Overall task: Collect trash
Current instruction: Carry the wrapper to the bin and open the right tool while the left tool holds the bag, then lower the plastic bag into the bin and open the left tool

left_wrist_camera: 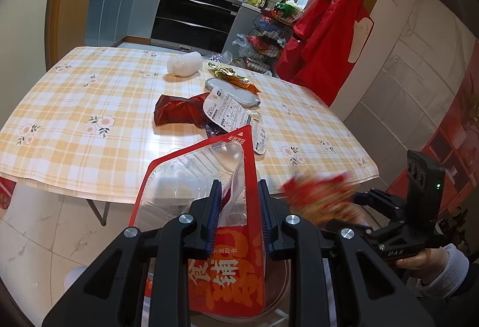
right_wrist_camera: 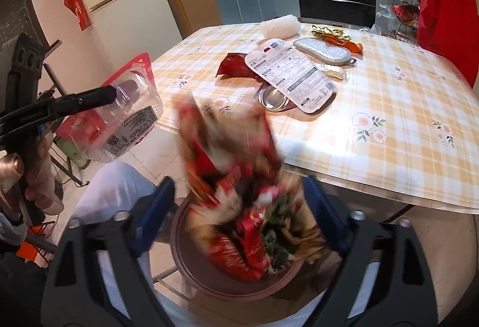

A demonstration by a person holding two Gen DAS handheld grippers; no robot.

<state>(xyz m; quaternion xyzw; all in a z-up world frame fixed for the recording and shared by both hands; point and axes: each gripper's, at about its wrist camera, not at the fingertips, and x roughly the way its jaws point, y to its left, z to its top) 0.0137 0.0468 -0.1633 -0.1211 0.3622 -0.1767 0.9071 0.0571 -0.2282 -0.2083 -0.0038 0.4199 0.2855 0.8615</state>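
Observation:
My left gripper (left_wrist_camera: 238, 192) is shut on a red-and-clear plastic food package (left_wrist_camera: 206, 177), held off the near table edge; it also shows in the right wrist view (right_wrist_camera: 128, 114). My right gripper (right_wrist_camera: 238, 201) is open, its fingers wide apart. A blurred red snack wrapper (right_wrist_camera: 236, 177) sits between them, over a brown round bin (right_wrist_camera: 209, 276); whether it touches the fingers I cannot tell. The wrapper shows blurred in the left wrist view (left_wrist_camera: 317, 195). On the checked table (left_wrist_camera: 74, 105) lie a dark red wrapper (left_wrist_camera: 176, 111), a white printed card (left_wrist_camera: 230, 114), a silver pouch (left_wrist_camera: 233, 92), a gold-orange wrapper (left_wrist_camera: 230, 74) and white foam netting (left_wrist_camera: 182, 65).
A small metal dish (right_wrist_camera: 272, 98) lies under the card's edge. A red garment (left_wrist_camera: 326, 39) hangs right of the table. A wire rack (left_wrist_camera: 269, 36) with packets stands behind the table. A fridge (right_wrist_camera: 119, 4) stands at left, the kitchen behind.

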